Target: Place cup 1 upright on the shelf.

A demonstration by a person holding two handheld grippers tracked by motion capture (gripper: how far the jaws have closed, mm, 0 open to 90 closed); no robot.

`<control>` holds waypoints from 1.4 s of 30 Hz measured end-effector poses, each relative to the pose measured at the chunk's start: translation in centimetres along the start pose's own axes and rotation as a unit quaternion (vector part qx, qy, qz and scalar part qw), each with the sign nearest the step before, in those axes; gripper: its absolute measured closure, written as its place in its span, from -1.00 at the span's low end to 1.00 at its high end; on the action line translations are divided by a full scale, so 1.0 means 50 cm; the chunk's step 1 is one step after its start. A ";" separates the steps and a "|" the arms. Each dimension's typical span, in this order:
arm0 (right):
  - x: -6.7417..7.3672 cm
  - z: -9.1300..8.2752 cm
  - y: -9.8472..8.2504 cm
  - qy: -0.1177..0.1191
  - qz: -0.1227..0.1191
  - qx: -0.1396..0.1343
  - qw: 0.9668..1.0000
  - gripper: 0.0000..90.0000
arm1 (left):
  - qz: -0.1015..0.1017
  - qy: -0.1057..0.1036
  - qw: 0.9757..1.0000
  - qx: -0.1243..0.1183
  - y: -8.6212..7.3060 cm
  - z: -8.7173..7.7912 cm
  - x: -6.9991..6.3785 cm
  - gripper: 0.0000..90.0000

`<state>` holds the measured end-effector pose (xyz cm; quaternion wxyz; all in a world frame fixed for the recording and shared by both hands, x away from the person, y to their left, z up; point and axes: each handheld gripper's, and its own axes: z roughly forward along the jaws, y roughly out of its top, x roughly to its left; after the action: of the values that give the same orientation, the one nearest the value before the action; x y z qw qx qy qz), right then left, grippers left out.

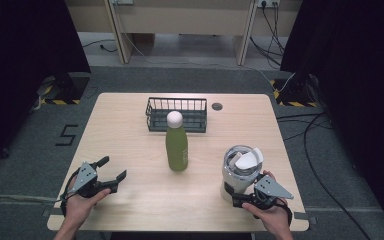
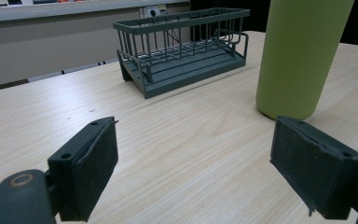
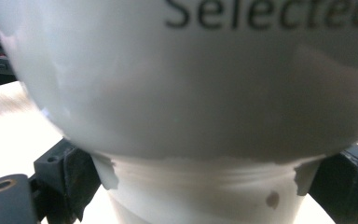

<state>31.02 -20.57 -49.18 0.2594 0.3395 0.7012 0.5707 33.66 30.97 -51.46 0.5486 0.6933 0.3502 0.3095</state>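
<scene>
My right claw [image 1: 240, 199] pinches the narrow base of the white tumbler [image 1: 240, 172], standing near the bench's [image 1: 130, 115] right front corner. My left claw [image 1: 114, 173] rests spread, empty, left of the green bottle [image 1: 177, 148].

I see a pale wooden table [image 1: 130, 125] with a small dark round grommet [image 1: 217, 106] set into its far side. On it, a dark wire basket [image 1: 176, 114] stands well ahead of my left gripper [image 1: 111, 176], and a green bottle with a white cap [image 1: 177, 142] stands upright between that basket and me, ahead and to that gripper's right. A white tumbler [image 1: 238, 172] stands right against my right gripper [image 1: 241, 198].
</scene>
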 end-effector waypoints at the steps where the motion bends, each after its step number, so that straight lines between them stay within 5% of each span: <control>1: 0.000 0.000 0.000 -0.001 -0.003 -0.002 1.000 -0.79 | 0.001 0.000 1.000 0.000 0.000 0.001 0.000 -0.68; 23: -0.001 0.012 0.017 -0.005 -0.006 0.014 1.000 -0.77 | -0.004 0.000 1.000 0.000 -0.001 0.001 0.000 -0.67; 42: -0.014 0.034 0.072 -0.013 -0.013 -0.007 1.000 -0.77 | -0.006 0.000 1.000 -0.002 0.000 0.000 0.000 -0.67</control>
<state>33.39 -19.64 -46.03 0.2780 0.3358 0.6981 0.5679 33.65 30.96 -51.48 0.5517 0.6901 0.3541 0.3066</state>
